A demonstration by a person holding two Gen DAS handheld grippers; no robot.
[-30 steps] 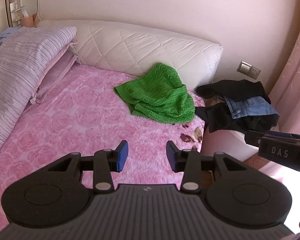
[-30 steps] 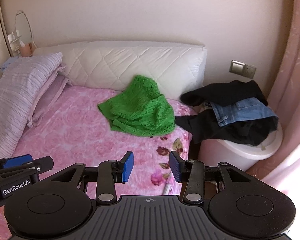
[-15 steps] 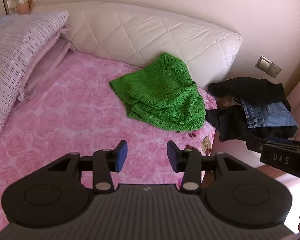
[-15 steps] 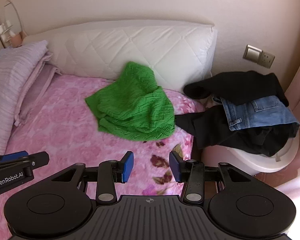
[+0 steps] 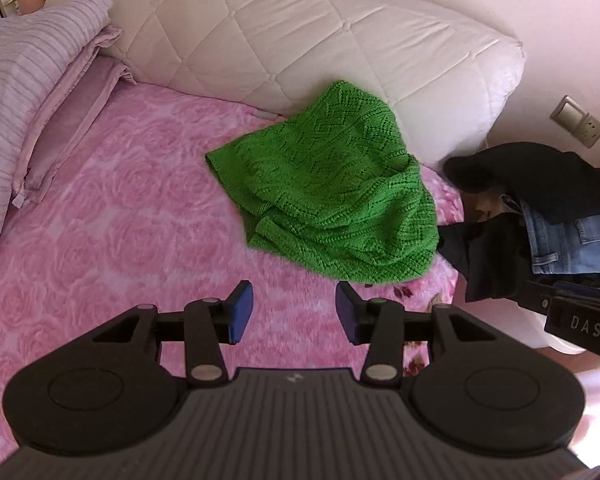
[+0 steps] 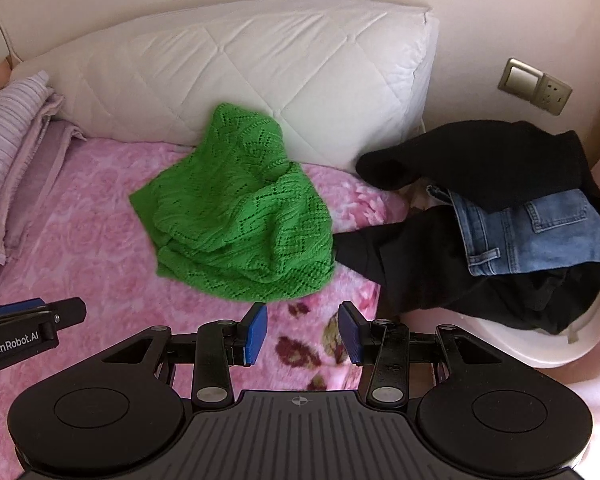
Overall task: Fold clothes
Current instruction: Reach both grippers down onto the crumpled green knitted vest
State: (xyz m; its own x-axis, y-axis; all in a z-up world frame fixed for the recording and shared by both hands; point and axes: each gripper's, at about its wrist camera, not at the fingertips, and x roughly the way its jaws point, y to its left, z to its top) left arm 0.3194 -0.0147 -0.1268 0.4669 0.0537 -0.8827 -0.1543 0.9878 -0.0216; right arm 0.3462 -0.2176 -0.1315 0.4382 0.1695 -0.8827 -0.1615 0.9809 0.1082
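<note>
Both grippers have closed in on the sweater [image 5: 328, 196], which lies crumpled at the bed's [image 5: 112, 220] head corner. Left gripper [image 5: 295, 312] and right gripper [image 6: 302, 334] gape empty, left's jaws just widened; sweater lies straight ahead, nearer the right.

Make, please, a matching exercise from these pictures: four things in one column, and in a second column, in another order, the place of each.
Things:
1. green knitted sweater
2. blue jeans
3. striped pillow
4. wall socket

Places:
A. at the left end of the bed
B. on the wall, right of the white headboard
C. crumpled on the pink bedspread, against the headboard
D. among black clothes, piled beside the bed

Pairs: 1-C, 2-D, 3-A, 4-B
</note>
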